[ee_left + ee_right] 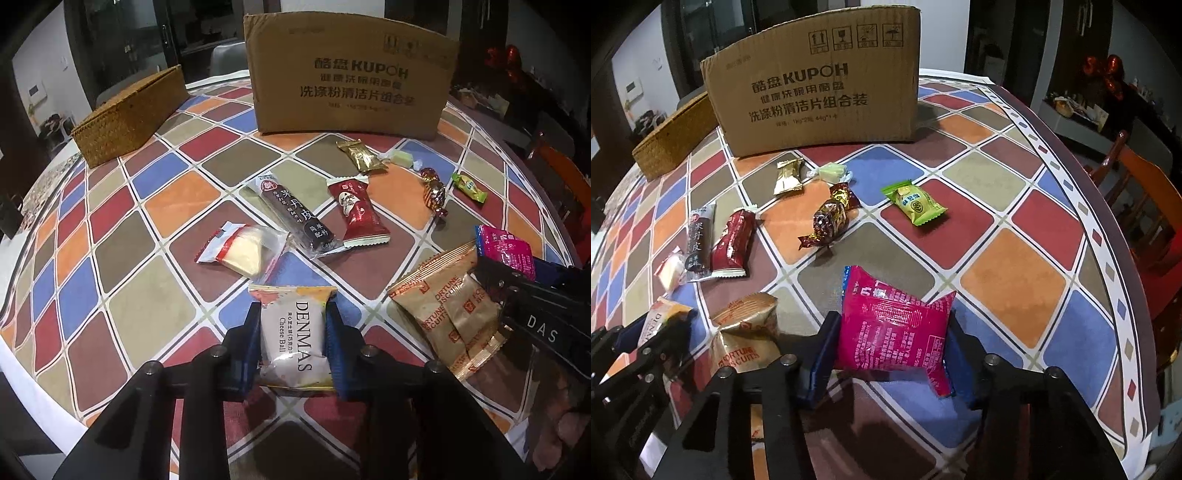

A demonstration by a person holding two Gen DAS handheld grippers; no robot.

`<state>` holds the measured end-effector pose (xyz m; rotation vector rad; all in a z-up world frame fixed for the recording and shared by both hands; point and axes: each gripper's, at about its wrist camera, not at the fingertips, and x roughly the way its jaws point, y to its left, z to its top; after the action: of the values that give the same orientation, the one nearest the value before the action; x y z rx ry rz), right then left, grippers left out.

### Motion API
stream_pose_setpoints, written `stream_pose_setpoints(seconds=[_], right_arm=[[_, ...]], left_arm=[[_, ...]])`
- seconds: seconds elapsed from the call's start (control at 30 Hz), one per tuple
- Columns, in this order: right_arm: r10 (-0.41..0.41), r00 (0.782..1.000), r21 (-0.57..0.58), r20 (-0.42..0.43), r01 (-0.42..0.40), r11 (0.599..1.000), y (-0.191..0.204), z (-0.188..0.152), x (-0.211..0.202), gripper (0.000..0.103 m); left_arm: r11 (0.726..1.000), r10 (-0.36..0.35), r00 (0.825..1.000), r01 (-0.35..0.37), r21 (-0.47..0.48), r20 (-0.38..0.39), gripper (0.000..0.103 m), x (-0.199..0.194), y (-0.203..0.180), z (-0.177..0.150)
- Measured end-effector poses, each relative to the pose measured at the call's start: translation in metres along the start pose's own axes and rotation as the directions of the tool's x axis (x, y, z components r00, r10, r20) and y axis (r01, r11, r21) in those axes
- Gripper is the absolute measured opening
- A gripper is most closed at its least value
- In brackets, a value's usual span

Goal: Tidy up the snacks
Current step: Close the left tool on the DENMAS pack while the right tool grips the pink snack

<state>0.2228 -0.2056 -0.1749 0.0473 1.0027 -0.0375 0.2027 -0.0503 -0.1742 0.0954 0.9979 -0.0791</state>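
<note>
- My left gripper [293, 338] is closed on the white pack [291, 332], a "Cheese Ball" sachet. Its long axis runs away from me, its far end sticking out past the fingertips.
- My right gripper [892, 338] is clamped on the pink pack [892, 328], glossy and crinkled, pinched across its width.
- Both packs sit low over the near edge of the table [1012, 295]; I can't tell if they are clear of it.
- The carton [820, 85] stands at the far side, dead ahead of both hands, and the basket [129, 114] lies far left, nearer my left gripper.
- I judge either could be the drop spot; their openings are not visible.
- A tan biscuit pack [448, 314] lies between my grippers, with more snacks scattered beyond it.
</note>
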Motion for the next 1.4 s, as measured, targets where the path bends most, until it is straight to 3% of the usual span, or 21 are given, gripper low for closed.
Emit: stream_pose_setpoints(seconds=[0.9,1.4], right_arm=[[0.016,0.996,-0.013,0.092,-0.015,1.0,0.0,0.022,-0.055,0.053],[0.034,0.984,-0.019,0.176,-0.031,0.999,0.002,0.052,-0.083,0.053]], left_arm=[[1.0,-0.008,0.996,0.007,0.002,0.086,0.032,-0.051,0.003,0.03],[1.0,-0.005,0.989,0.006,-0.006,0.149,0.032,-0.076,0.008,0.062]])
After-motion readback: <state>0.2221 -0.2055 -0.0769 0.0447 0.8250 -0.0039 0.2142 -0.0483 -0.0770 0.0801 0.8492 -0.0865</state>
